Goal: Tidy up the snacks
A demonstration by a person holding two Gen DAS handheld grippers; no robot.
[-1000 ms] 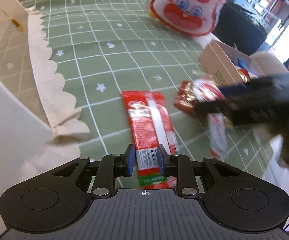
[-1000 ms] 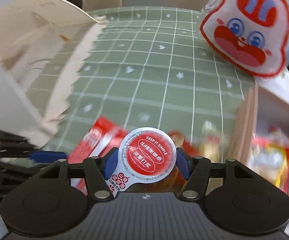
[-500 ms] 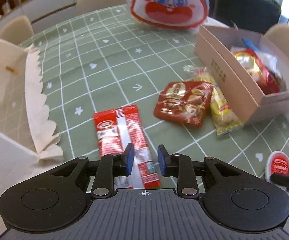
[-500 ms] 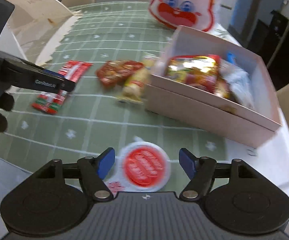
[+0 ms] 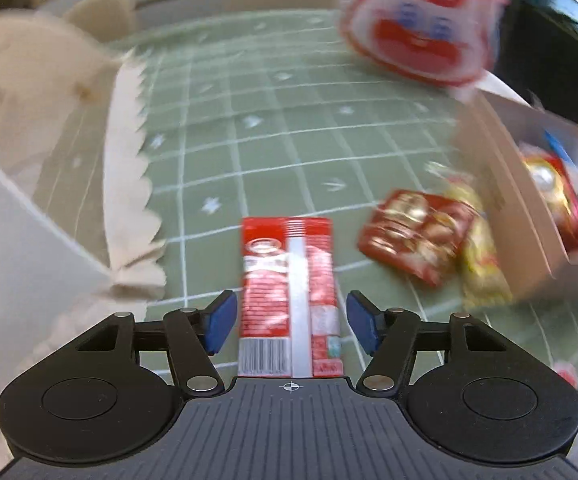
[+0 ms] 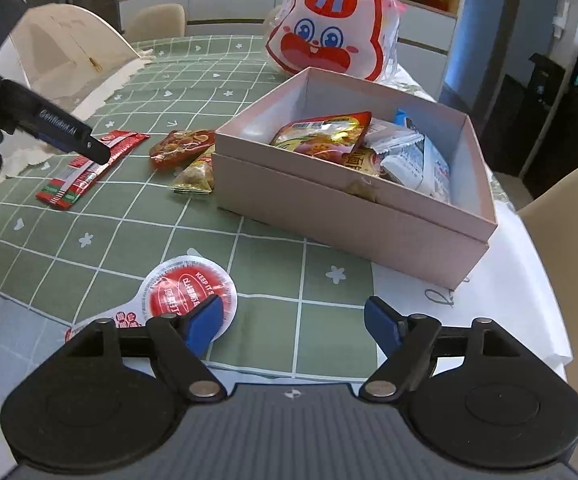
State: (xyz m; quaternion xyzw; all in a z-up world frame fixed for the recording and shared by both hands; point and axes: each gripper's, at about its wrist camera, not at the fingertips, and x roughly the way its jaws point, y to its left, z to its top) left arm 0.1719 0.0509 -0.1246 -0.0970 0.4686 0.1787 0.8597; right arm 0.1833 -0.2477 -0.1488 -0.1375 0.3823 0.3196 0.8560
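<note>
A long red stick packet (image 5: pixel 289 280) lies flat on the green checked tablecloth between the blue pads of my left gripper (image 5: pixel 291 326). Its jaws are opening and the pads stand clear of the packet's edges. The same packet (image 6: pixel 89 168) shows in the right wrist view under a left finger (image 6: pixel 65 134). My right gripper (image 6: pixel 295 324) hangs near the table's front edge; its jaws are opening with nothing between them. A round red-lidded cup (image 6: pixel 187 296) rests on the cloth, partly behind the left pad. The pink box (image 6: pixel 349 216) holds several snack packets.
A red snack packet (image 6: pixel 181 146) and a yellow one (image 6: pixel 195 176) lie against the box's left wall. A big rabbit-face bag (image 6: pixel 329 32) stands behind the box. A cream scalloped bag (image 5: pixel 49 120) fills the left side. Chairs ring the table.
The left gripper let go of the stick packet and spread wide around it. The right gripper set the round cup down near the front edge, opened, and shifted right of it.
</note>
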